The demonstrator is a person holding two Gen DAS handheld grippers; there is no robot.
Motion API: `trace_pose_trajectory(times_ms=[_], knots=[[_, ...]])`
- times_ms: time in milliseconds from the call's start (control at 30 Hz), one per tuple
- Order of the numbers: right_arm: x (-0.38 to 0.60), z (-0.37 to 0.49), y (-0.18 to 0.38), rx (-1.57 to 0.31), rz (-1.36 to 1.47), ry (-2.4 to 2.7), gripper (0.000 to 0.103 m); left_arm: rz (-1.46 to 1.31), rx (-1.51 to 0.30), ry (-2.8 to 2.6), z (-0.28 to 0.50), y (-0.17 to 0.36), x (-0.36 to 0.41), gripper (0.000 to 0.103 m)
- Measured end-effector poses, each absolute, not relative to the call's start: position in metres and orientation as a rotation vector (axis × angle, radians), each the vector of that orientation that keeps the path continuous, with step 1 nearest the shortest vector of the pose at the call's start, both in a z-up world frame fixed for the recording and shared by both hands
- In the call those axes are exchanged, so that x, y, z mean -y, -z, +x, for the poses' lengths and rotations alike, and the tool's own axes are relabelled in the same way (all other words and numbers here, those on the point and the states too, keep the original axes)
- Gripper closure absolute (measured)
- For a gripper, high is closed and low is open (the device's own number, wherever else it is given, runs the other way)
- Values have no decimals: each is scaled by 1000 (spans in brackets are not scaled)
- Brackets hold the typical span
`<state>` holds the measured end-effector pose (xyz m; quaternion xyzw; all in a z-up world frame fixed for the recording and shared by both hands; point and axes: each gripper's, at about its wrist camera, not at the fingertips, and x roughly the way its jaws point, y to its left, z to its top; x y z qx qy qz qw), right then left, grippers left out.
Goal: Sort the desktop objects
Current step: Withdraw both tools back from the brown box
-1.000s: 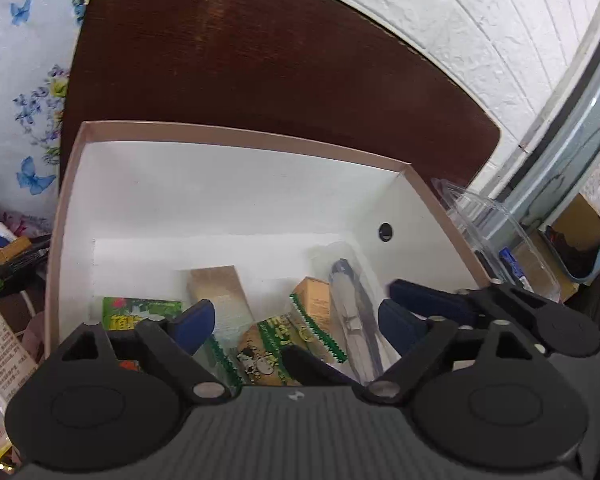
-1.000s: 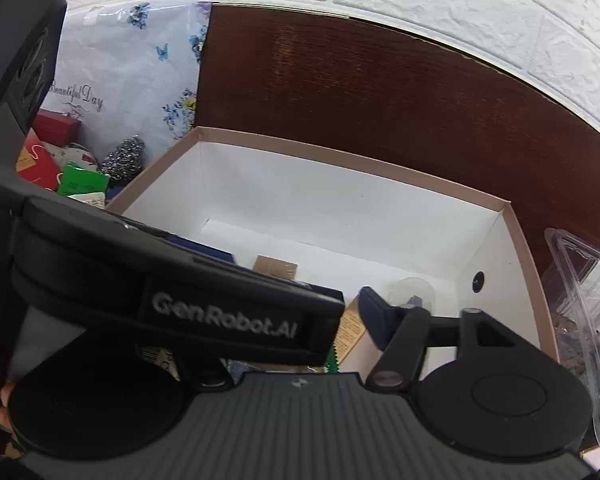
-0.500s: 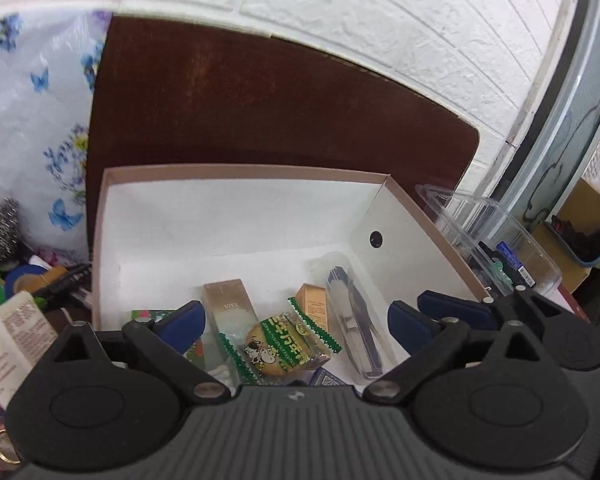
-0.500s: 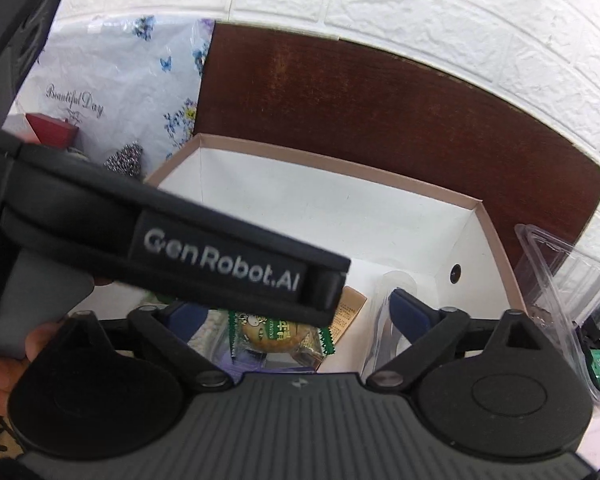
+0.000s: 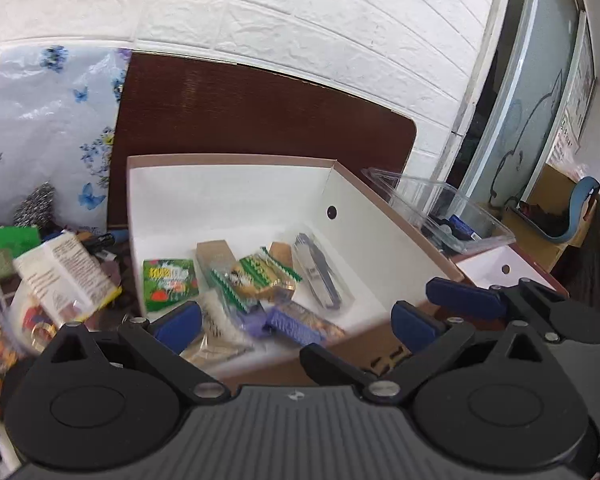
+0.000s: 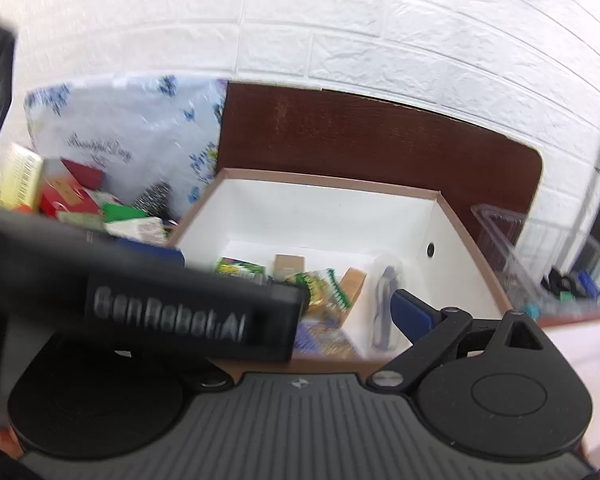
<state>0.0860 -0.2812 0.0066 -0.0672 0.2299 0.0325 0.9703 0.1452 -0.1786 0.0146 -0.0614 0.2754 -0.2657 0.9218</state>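
A white cardboard box with a pink rim (image 5: 236, 159) (image 6: 328, 178) holds several small items: a green packet (image 5: 168, 285), a green-edged snack packet (image 5: 256, 276), a tan sachet (image 5: 216, 254), a purple packet (image 5: 296, 324) and a bagged dark tool (image 5: 318, 276) (image 6: 384, 308). My left gripper (image 5: 296, 322) is open and empty, above the box's near edge. My right gripper (image 6: 284, 312) is open and empty; the left gripper's black body (image 6: 140, 296) hides its left finger. Its blue right finger also shows in the left wrist view (image 5: 460, 300).
Loose items lie left of the box: a white printed packet (image 5: 66, 276), green boxes (image 5: 8, 236), a red box (image 6: 80, 176), a steel scourer (image 5: 34, 204). A floral bag (image 5: 40, 132) stands behind them. A clear plastic container (image 5: 440, 216) and a second white box (image 5: 496, 268) sit at the right.
Both grippers have pulled back and risen from inside the box. The whole box and the clutter beside it now show. Both stay open and empty.
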Motion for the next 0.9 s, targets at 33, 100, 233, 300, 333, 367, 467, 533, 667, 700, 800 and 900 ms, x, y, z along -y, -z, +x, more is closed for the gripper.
trace_pose_trajectory(times_ms=[33, 100, 233, 300, 333, 367, 467, 533, 667, 700, 800, 900], knots=[[277, 76, -4, -453, -151, -53, 7, -121, -570, 543, 137, -11, 176, 0], [269, 55, 3, -431, -172, -36, 7, -111, -576, 527, 120, -4, 173, 0], [260, 22, 20, -429, -129, -27, 7, -65, -558, 475, 85, 8, 169, 0], [254, 11, 28, -433, -120, -9, 7, -39, -530, 449, 69, 13, 167, 0], [251, 6, 32, -437, -122, 3, 7, -25, -522, 436, 63, 15, 166, 0], [249, -4, 36, -442, -120, 16, 7, -11, -522, 427, 59, 17, 164, 0], [250, -16, 46, -455, -95, 58, 7, -14, -545, 404, 52, 21, 158, 0], [250, -19, 51, -466, -97, 95, 7, -38, -565, 390, 50, 23, 152, 0], [250, -23, 52, -467, -106, 165, 7, -70, -572, 384, 42, 24, 147, 0], [250, -25, 51, -463, -104, 170, 7, -71, -570, 382, 40, 23, 146, 0], [250, -27, 49, -447, -92, 180, 7, -71, -559, 384, 34, 21, 146, 0], [250, -30, 48, -439, -81, 184, 7, -79, -555, 389, 32, 20, 144, 0]])
